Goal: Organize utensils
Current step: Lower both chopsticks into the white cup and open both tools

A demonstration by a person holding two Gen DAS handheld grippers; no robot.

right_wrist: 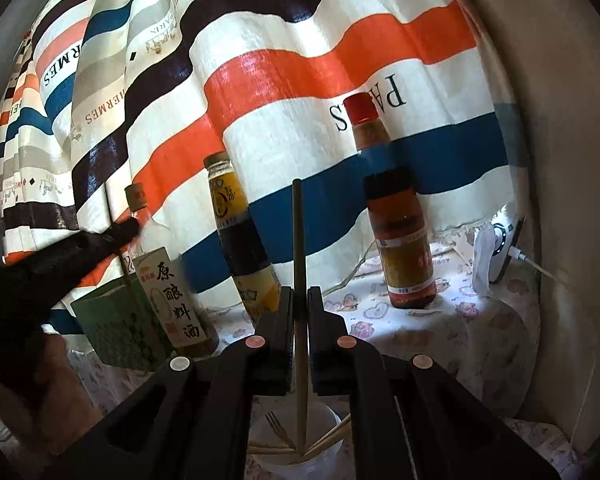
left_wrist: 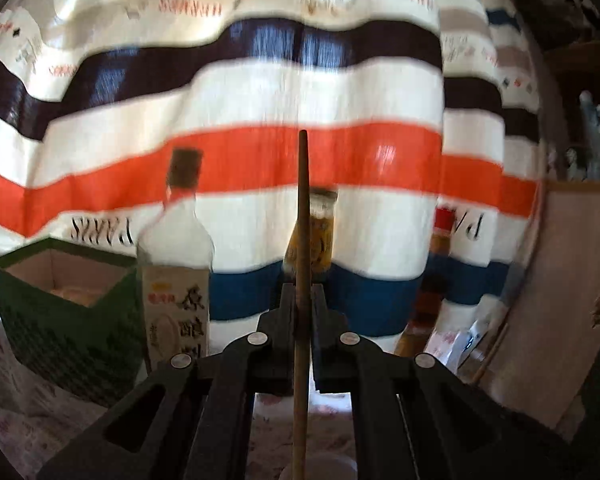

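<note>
While each gripper pinches a single chopstick upright, the sorting looks only partly done. The left gripper has its jaws pressed onto a brown chopstick that stands nearly vertical, its tip against the striped curtain. The right gripper is clamped on a second, darker chopstick, whose lower end reaches down into a white cup right below the jaws. In that cup lie a small fork and several pale chopsticks fanned at angles, so some utensils remain loose there. From the right wrist view the left gripper hangs over a green box beside the cooking wine bottle; I judge that box a likely destination, but whether anything is in it yet cannot be told. Both held sticks are thin, straight and round, one warm brown, one dull olive, and the left view is blurred
</note>
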